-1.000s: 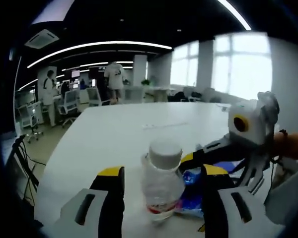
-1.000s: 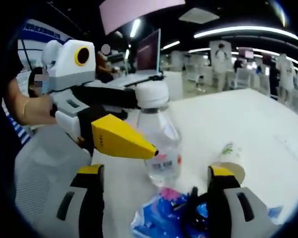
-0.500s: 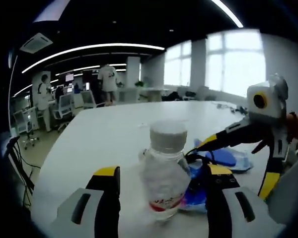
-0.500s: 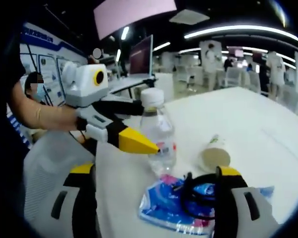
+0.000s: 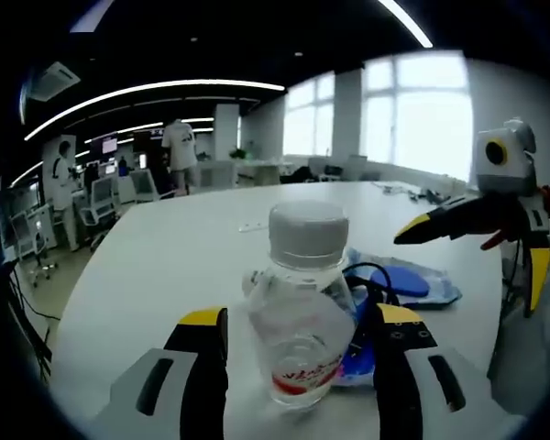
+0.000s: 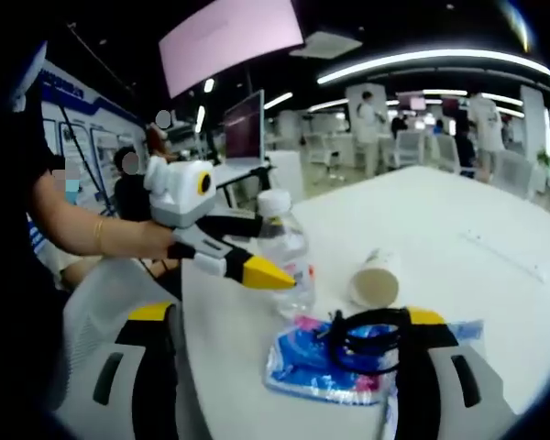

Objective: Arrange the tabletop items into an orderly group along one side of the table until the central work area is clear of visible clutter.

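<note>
At a white office tabletop (image 5: 165,266), the left tool (image 5: 293,367) brackets a clear plastic water bottle with a white cap (image 5: 300,321), its yellow-tipped jaws spread to either side and not visibly touching it. The bottle looms larger than a second ago, suggesting the tool has closed in for a grasp. The right tool (image 6: 293,357), its jaws also spread and holding nothing, has drawn back from the clutter; seen from the left gripper view it now hangs well off to the side. Near the bottle lie a blue plastic packet (image 6: 325,371), a coiled black cable (image 6: 371,332) on top of it, and a tipped-over white paper cup (image 6: 374,278). All items still sit loosely grouped; the tidying appears barely begun.
</note>
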Demonstrator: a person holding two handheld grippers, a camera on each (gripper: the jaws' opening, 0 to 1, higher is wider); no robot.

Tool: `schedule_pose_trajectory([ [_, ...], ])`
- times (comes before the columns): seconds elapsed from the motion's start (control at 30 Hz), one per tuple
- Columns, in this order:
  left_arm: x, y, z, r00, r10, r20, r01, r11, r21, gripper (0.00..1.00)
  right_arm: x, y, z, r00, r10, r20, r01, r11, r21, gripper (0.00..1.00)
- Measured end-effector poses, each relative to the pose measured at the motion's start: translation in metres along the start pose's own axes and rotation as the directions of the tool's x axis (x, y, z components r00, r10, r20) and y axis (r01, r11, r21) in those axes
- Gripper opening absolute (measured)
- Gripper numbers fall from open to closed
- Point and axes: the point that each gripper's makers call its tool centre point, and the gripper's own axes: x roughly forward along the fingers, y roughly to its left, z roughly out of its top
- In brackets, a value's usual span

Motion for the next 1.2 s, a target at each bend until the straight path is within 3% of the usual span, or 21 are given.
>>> schedule_pose_trajectory([
  [0.17,0.001,-0.004,-0.002,0.999,-0.041,-0.002,0.041,0.999,0.030,0.59,-0.011,-0.007,-0.006,0.999,-0.035,-0.010,0.035,0.999,-0.004,0.99],
  [0.27,0.001,-0.001,0.001,0.999,-0.034,0.006,0.033,0.996,0.080,0.51,-0.014,-0.015,-0.015,0.997,-0.075,-0.028,0.075,0.997,-0.012,0.99],
  [0.37,0.002,-0.002,0.004,0.999,-0.045,0.017,0.043,0.996,0.080,0.54,-0.016,-0.017,-0.025,0.994,-0.090,-0.063,0.089,0.996,-0.023,0.99],
  [0.6,0.006,0.000,0.002,0.999,-0.052,0.003,0.052,0.993,0.108,0.48,-0.019,-0.020,-0.034,0.989,-0.124,-0.086,0.122,0.992,-0.028,0.98],
  [0.93,0.008,-0.001,-0.002,0.999,-0.047,-0.012,0.048,0.988,0.149,0.46,-0.025,-0.027,-0.040,0.982,-0.161,-0.102,0.158,0.987,-0.035,0.97],
  [1.2,0.008,-0.001,-0.004,0.998,-0.052,-0.019,0.054,0.990,0.127,0.45,-0.030,-0.032,-0.042,0.977,-0.186,-0.105,0.183,0.982,-0.041,0.97],
])
